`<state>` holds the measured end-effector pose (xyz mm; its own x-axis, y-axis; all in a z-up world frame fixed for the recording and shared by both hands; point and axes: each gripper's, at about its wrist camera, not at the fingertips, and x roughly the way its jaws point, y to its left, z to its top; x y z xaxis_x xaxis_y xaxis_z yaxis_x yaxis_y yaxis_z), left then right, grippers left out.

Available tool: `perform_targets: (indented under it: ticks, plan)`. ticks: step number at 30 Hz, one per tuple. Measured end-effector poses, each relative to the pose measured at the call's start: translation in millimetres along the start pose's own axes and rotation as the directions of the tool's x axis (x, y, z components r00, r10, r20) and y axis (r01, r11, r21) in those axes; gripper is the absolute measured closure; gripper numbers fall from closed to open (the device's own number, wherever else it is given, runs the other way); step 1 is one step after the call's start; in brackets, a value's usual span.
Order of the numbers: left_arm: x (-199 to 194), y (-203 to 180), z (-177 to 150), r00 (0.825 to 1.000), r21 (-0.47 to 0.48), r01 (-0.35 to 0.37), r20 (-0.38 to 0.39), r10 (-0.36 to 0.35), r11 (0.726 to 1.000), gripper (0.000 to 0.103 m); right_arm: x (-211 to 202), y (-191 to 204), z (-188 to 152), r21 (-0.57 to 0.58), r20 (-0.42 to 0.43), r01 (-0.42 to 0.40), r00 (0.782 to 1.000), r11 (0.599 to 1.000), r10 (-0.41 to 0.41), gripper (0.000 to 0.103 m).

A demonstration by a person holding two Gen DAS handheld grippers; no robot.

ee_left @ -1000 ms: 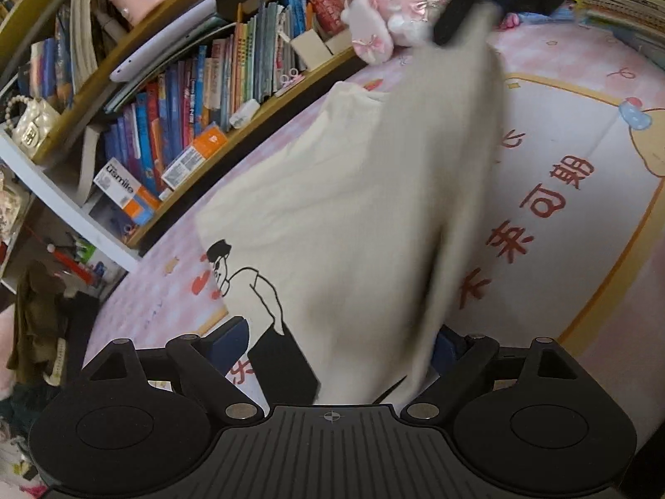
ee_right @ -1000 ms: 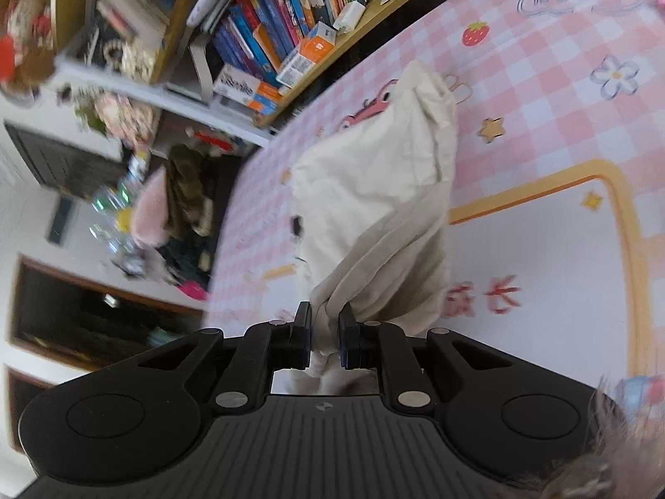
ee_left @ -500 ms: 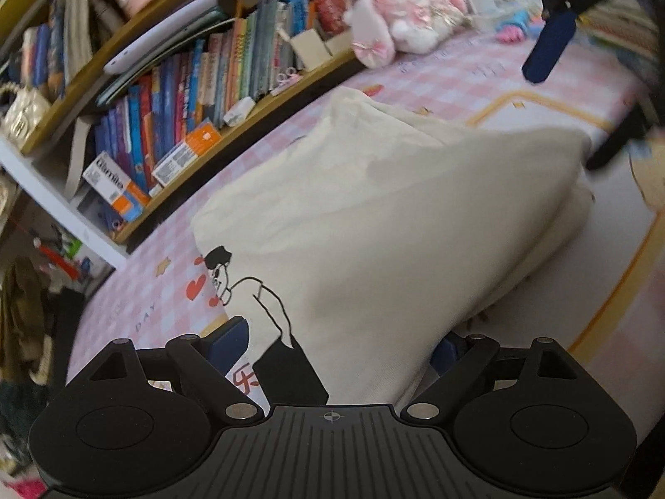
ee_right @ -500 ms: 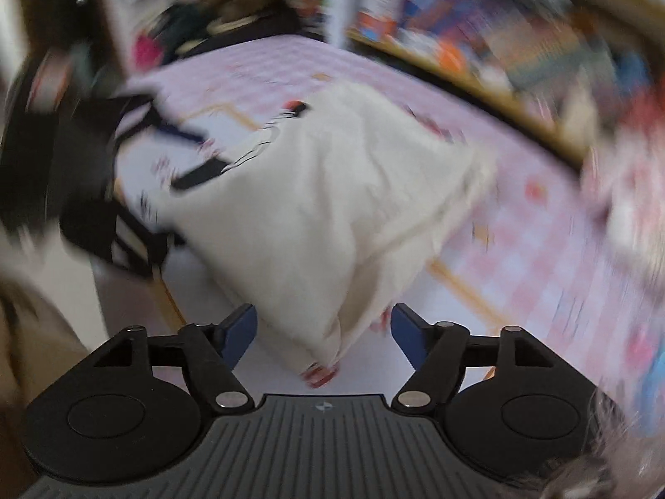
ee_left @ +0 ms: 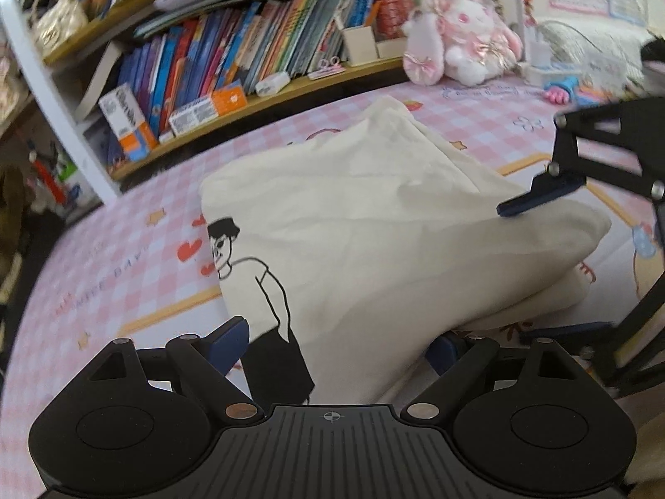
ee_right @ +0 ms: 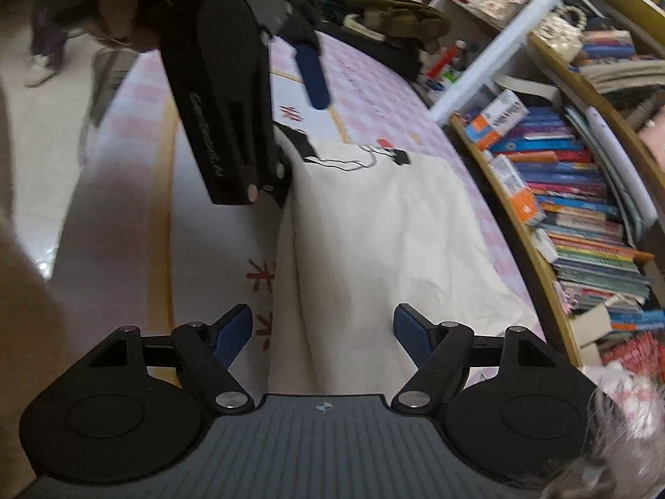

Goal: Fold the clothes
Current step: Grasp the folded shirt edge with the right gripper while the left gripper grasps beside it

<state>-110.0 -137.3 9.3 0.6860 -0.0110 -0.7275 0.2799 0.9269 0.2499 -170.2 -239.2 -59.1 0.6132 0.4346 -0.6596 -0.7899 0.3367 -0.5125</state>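
Pink checked bench point(ee_left: 124, 274), bookshelf point(ee_left: 232, 58) at 11 o'clock. Cream T-shirt point(ee_left: 374, 241) lies doubled over at centre, print at 8 o'clock. Left claw point(ee_left: 338, 343) and right claw point(ee_right: 322, 328) both released, straddling cloth edges. Judged mid-fold; next likely needs a fresh edge pinched and carried across.

Cream shirt point(ee_left: 374, 241) now dropped flat, folded; right tool point(ee_right: 322, 332) newly open, empty.
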Motion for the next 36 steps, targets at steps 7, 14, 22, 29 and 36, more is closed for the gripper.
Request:
perform_targets:
  ticks: [7, 14, 22, 29, 36]
  plan:
    - [-3.3, -22.5, -25.0, 0.995, 0.237, -0.096, 0.035, 0.09, 0.967, 0.013, -1.4, 1.6, -5.6, -0.022, -0.009, 0.122, 0.992, 0.992, -0.122, 0.067]
    - [-2.7, -32.5, -45.5, 0.981, 0.395, -0.195, 0.072, 0.181, 0.898, 0.026, 1.3, 2.0, -10.9, -0.058, -0.037, 0.148, 0.988, 0.987, -0.15, 0.069]
    - [-6.5, -36.6, -55.8, 0.97, 0.497, -0.241, 0.122, 0.208, 0.833, 0.059, 0.2, 6.8, -15.5, -0.073, -0.06, 0.129, 0.989, 0.989, -0.134, 0.068]
    - [-6.5, -43.6, -60.3, 0.974, 0.542, -0.227, 0.129, 0.187, 0.809, 0.071, 0.7, 9.7, -19.5, -0.079, -0.082, 0.133, 0.987, 0.988, -0.139, 0.068]
    - [-4.9, -40.4, -63.7, 0.981, 0.564, -0.192, 0.125, 0.147, 0.803, 0.076, 0.7, 13.9, -17.7, -0.076, -0.114, 0.143, 0.982, 0.987, -0.151, 0.074]
